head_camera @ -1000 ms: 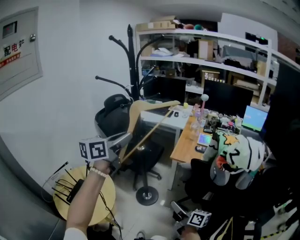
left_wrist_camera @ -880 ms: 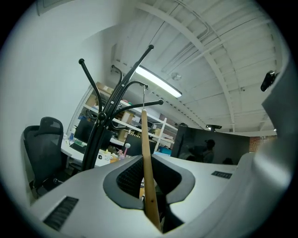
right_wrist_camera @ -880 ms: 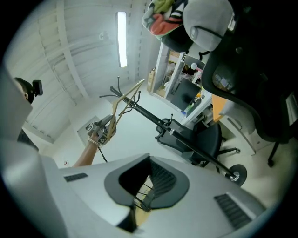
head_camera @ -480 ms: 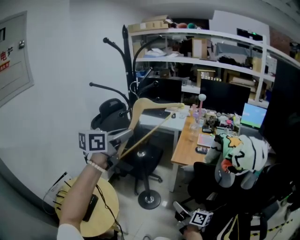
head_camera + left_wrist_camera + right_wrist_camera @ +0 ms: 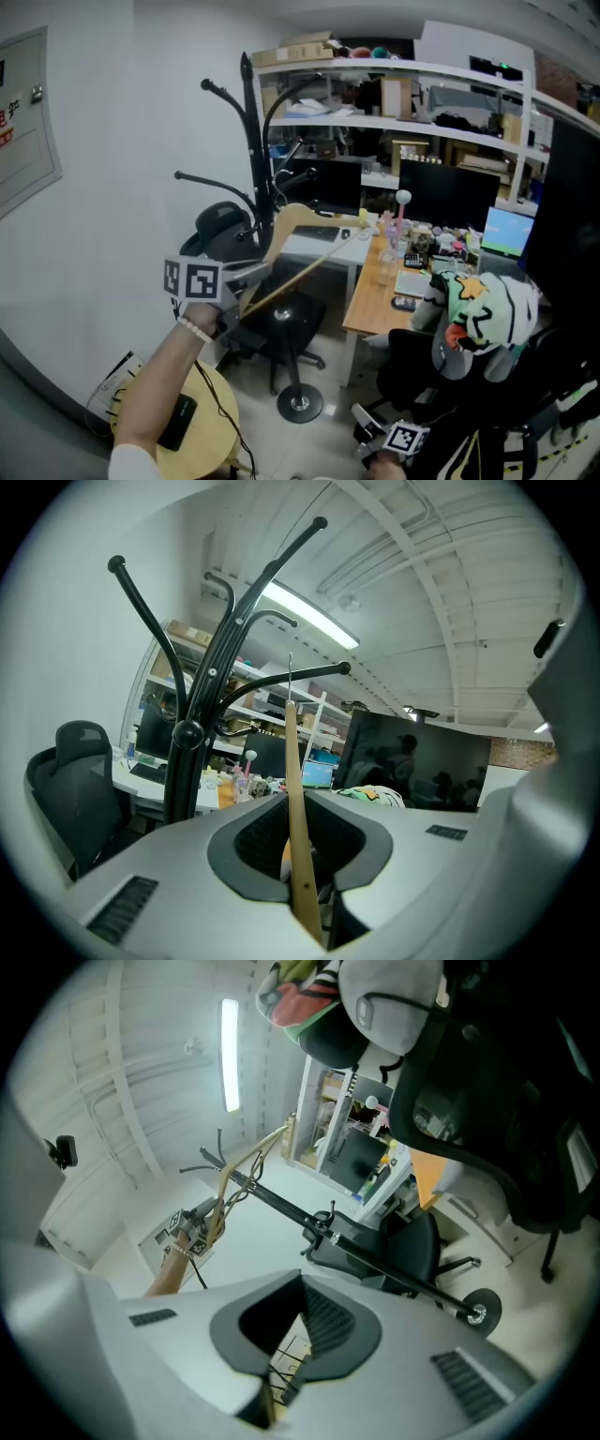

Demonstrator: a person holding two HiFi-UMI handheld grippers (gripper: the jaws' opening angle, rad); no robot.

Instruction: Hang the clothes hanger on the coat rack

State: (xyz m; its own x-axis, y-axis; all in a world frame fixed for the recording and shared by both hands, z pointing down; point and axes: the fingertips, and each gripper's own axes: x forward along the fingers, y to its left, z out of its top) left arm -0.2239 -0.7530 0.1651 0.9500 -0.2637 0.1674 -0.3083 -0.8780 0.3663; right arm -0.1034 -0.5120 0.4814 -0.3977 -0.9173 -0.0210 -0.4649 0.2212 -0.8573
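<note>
My left gripper (image 5: 246, 281) is shut on the lower bar of a wooden clothes hanger (image 5: 302, 234) and holds it up, tilted. The hanger's far end reaches right, over the desk. Just behind the hanger stands the black coat rack (image 5: 251, 159), its curved arms bare. In the left gripper view the wooden bar (image 5: 298, 836) runs up between the pads of the left gripper (image 5: 300, 855). Its wire hook (image 5: 290, 672) points up beside the coat rack (image 5: 202, 696). My right gripper (image 5: 394, 441) hangs low at the bottom edge. In its own view the right gripper (image 5: 291, 1335) shows a narrow gap with nothing in it.
A black office chair (image 5: 220, 230) stands at the foot of the rack, a second one (image 5: 291, 323) in front of it. To the right are a cluttered wooden desk (image 5: 380, 286), monitors and shelves (image 5: 403, 122). A round wooden stool (image 5: 206, 417) is below my left arm. A chair draped with colourful clothes (image 5: 473, 319) stands at right.
My left gripper has carried the hanger slightly up and closer to the coat rack. The right gripper stays low at the bottom edge.
</note>
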